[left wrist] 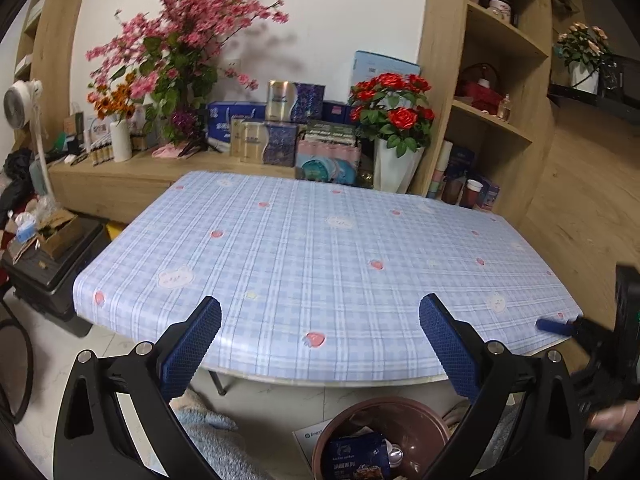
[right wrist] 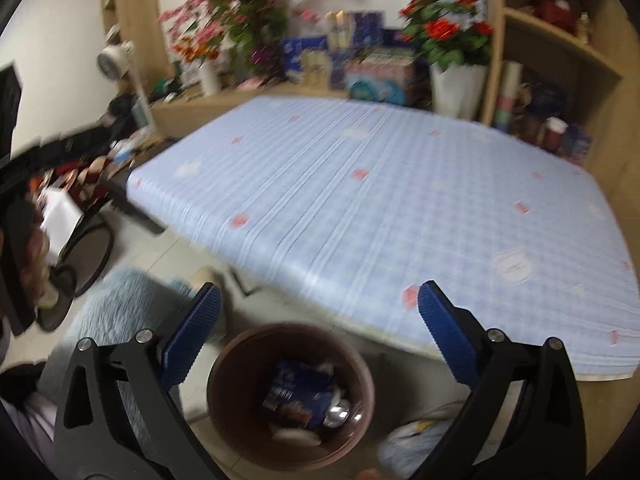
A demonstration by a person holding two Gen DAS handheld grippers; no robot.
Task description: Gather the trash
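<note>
A round brown trash bin (right wrist: 248,344) stands on the floor just in front of the table's near edge; its rim (left wrist: 416,412) also shows at the bottom of the left wrist view. Inside it lie a dark blue snack packet (right wrist: 298,392), a shiny metal piece (right wrist: 338,416) and white scraps. My right gripper (right wrist: 319,304) hovers above the bin with its blue pads wide apart and nothing between them. My left gripper (left wrist: 320,318) is open and empty over the table's near edge. The right gripper's fingertip (left wrist: 550,325) shows at the right edge of the left wrist view.
The table (left wrist: 312,248) wears a blue plaid cloth with nothing on it. Behind it a wooden ledge carries boxes (left wrist: 280,128), pink blossoms (left wrist: 188,40) and a pot of red roses (left wrist: 394,108). A shelf unit (left wrist: 500,80) stands right. Black cases (left wrist: 52,264) sit left, a fluffy blue rug (right wrist: 132,304) underfoot.
</note>
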